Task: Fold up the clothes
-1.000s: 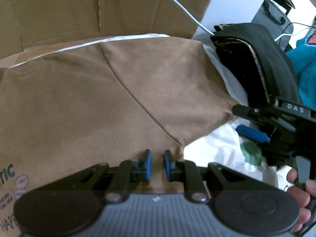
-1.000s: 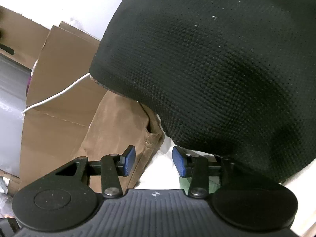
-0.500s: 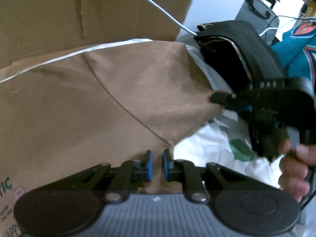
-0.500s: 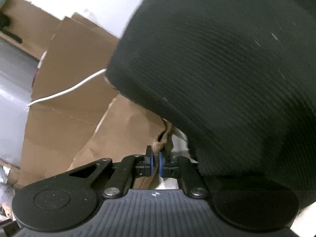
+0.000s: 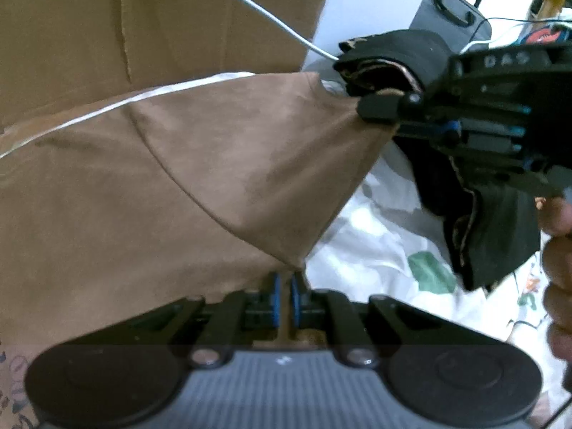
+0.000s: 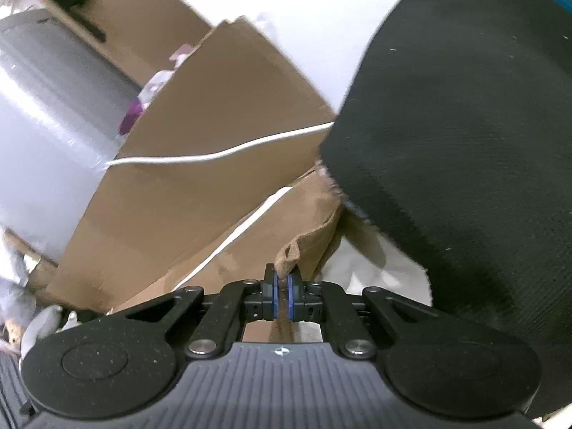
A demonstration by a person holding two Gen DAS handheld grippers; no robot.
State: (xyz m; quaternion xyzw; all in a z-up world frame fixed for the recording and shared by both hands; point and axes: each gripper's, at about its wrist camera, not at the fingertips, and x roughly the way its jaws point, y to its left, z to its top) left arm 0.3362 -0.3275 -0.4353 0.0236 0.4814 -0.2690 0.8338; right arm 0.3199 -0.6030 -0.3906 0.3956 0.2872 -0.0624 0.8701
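While both my tongs pinch the brown shirt, left tongs at its near corner, right tongs at its far right sleeve tip (thin bite), the hem may slip free beside the black garment.

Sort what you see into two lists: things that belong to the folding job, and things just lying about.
Belonging to the job:
- tan-brown fabric garment
- left gripper, shut on its near corner
- right gripper, shut on its far corner

Lying about:
- black knitted garment
- brown cardboard sheets
- thin white cable
- white patterned bedsheet
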